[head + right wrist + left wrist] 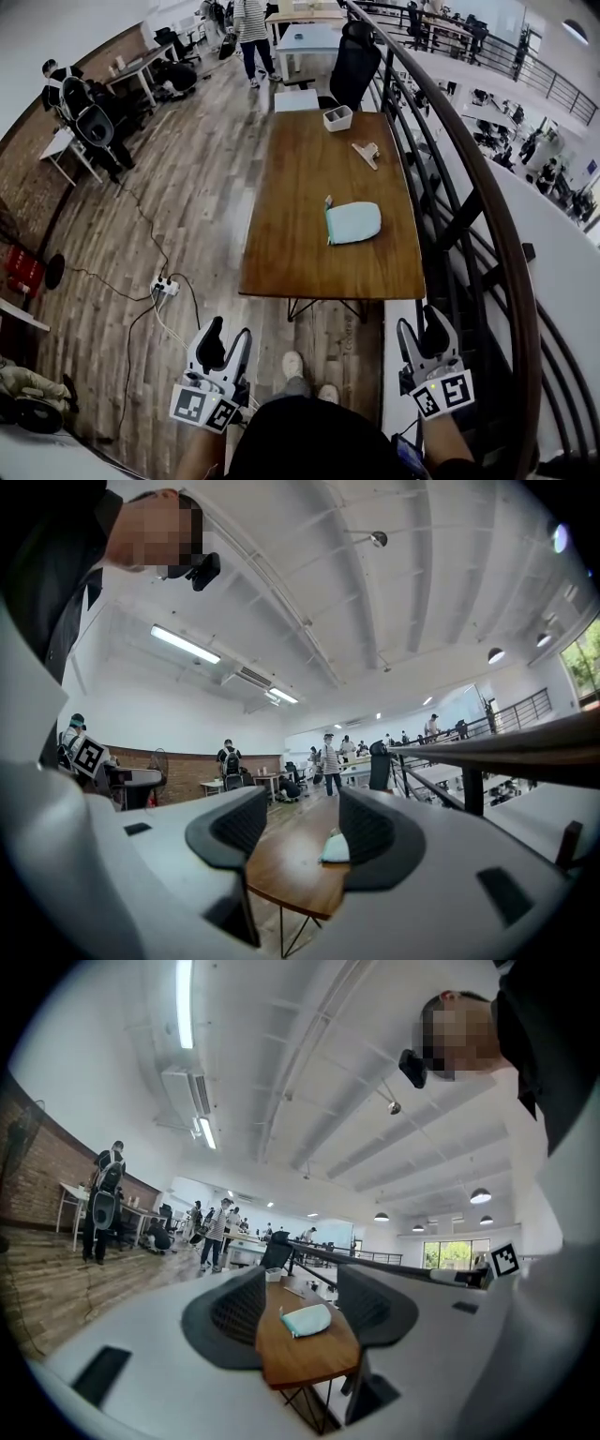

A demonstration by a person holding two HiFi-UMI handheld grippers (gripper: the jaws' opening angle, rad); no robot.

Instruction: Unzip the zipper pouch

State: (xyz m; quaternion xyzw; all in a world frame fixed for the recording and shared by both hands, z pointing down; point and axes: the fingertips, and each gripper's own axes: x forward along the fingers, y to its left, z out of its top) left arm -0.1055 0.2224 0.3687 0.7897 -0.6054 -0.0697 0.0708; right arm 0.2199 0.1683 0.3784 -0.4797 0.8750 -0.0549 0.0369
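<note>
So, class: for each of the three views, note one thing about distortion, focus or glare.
Head view: fisheye bends the railing into an arc. Left gripper view: the near left gripper is soft, the pouch beyond it sharper, the ceiling strip light blown out. Right gripper view: dark rounded corners, the right gripper blurred close up.

I'm not finding any word, number or brand that can be read. I'm only seeing black-and-white square markers (pixel 190 405) on my left gripper (pixel 228 337) and right gripper (pixel 423 330), bearing no letters.
</note>
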